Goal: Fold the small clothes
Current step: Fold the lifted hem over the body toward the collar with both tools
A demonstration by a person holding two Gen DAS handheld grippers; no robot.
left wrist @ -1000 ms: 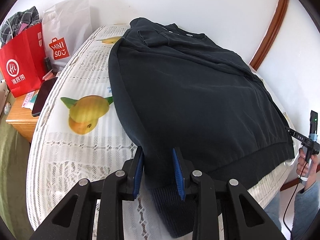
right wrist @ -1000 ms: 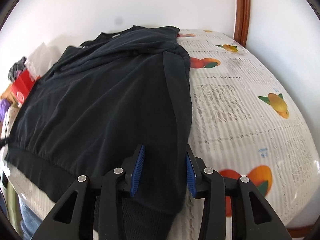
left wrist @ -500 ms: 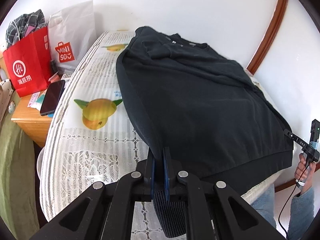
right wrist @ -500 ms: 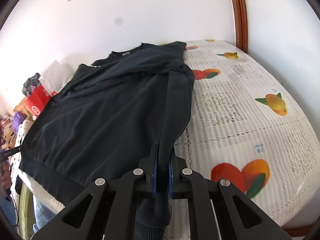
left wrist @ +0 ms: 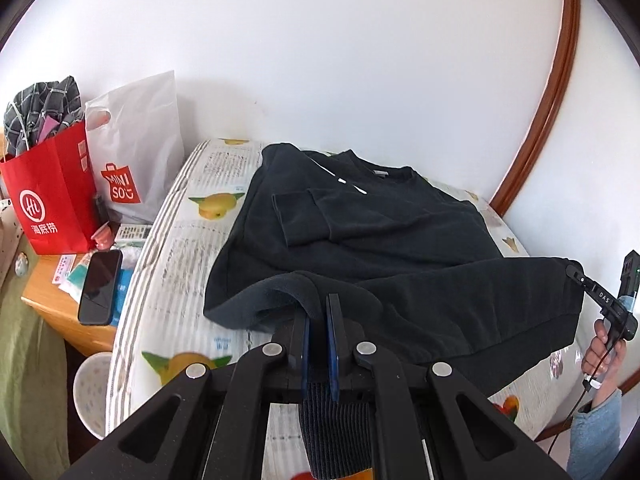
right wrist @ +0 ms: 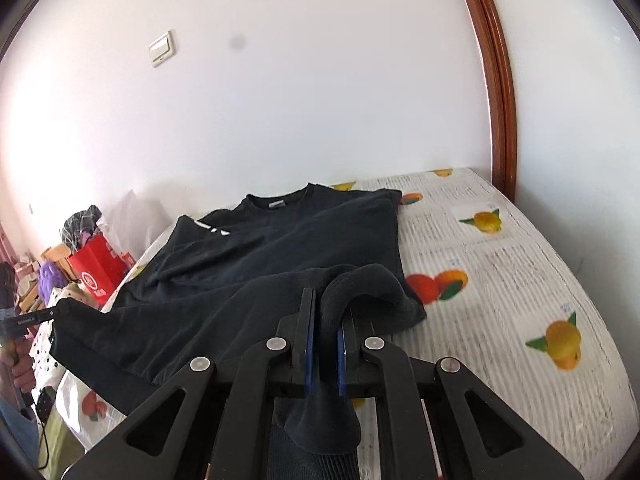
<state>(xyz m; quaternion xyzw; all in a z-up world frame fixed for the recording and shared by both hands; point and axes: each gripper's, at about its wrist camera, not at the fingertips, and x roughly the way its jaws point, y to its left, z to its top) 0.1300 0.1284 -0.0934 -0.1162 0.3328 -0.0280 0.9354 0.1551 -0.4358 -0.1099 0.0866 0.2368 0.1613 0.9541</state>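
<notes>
Grippers, left (left wrist: pixel 318 332) and right (right wrist: pixel 324 344), are each clamping shut on the sweater (left wrist: pixel 400 240) hem; we are lifting it off the bed (right wrist: pixel 500 280) to fold upward.

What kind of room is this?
Probably a bedroom: a bed with a fruit-print cover, a bedside table with a phone, and shopping bags against the wall.
</notes>
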